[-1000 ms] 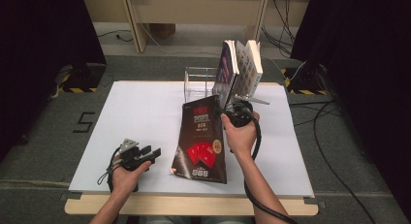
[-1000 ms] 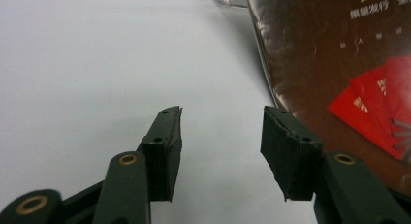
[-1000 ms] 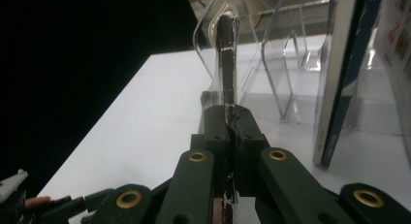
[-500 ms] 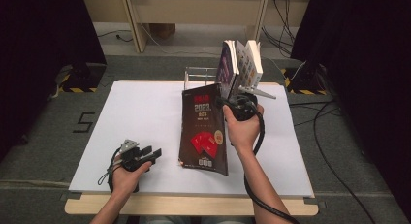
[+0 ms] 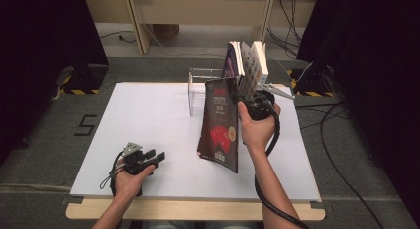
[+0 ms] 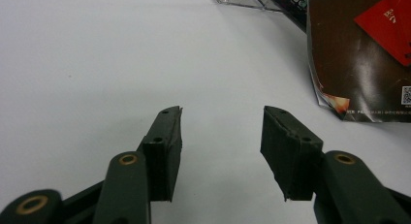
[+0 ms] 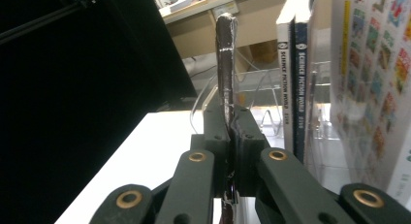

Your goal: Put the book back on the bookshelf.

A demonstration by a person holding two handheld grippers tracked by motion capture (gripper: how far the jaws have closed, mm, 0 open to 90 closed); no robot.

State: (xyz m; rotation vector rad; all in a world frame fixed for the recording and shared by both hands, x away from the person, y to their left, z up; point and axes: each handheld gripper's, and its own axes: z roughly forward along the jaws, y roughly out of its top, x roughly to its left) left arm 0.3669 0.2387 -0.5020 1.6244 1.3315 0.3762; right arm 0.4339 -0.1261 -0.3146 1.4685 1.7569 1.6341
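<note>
Dark magazine [image 5: 220,122] clamped in right claw [image 7: 229,132] beside rack [image 5: 198,90] holding books [image 5: 250,63].

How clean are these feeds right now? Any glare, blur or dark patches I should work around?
High view: even light on the white table, surroundings fall to black. Left gripper view: sheen on the dark magazine cover, left gripper jaws sharp. Right gripper view: right gripper jaws soft up close, the left half nearly black, book spines readable, the clear rack hard to trace.
</note>
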